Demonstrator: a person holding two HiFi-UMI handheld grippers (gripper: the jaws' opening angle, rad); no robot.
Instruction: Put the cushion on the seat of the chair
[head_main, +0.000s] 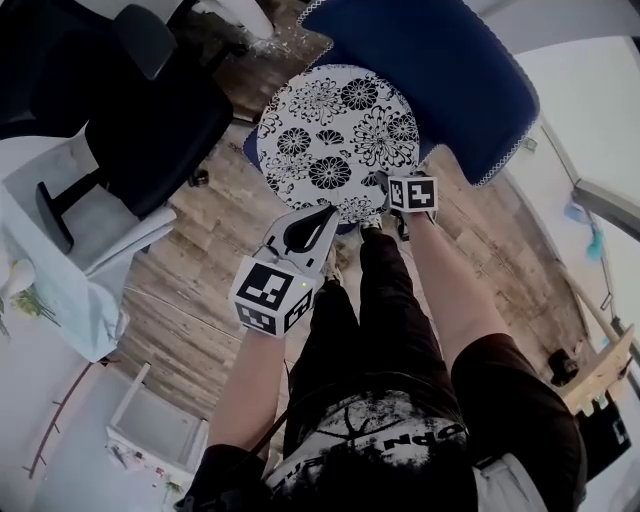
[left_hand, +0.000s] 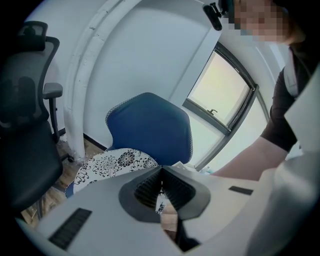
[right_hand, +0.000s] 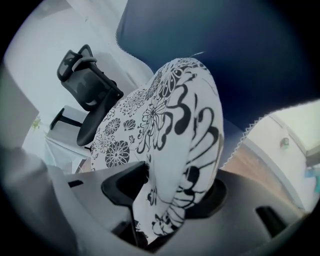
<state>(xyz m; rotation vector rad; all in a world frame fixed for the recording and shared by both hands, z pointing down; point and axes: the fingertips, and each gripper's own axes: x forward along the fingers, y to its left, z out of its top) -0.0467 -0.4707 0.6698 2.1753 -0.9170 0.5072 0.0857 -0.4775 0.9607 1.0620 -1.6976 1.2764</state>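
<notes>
A round white cushion (head_main: 335, 130) with black flowers lies flat over the seat of the blue chair (head_main: 440, 70), whose backrest rises behind it. My right gripper (head_main: 392, 200) is at the cushion's near right edge. In the right gripper view the thick rim of the cushion (right_hand: 170, 130) bulges between the jaws of the right gripper (right_hand: 170, 195), which stand wide and do not pinch it. My left gripper (head_main: 328, 214) is at the near edge too. In the left gripper view the ribbed pads of the left gripper (left_hand: 161, 172) meet with nothing between them, with the cushion (left_hand: 112, 162) just beyond.
A black office chair (head_main: 150, 120) stands to the left of the blue one, close to its seat. A white desk (head_main: 60, 260) fills the left side, above a wooden floor (head_main: 200, 300). The person's dark trouser legs (head_main: 390, 310) are right below the grippers. A window (left_hand: 225, 95) lies behind the blue chair.
</notes>
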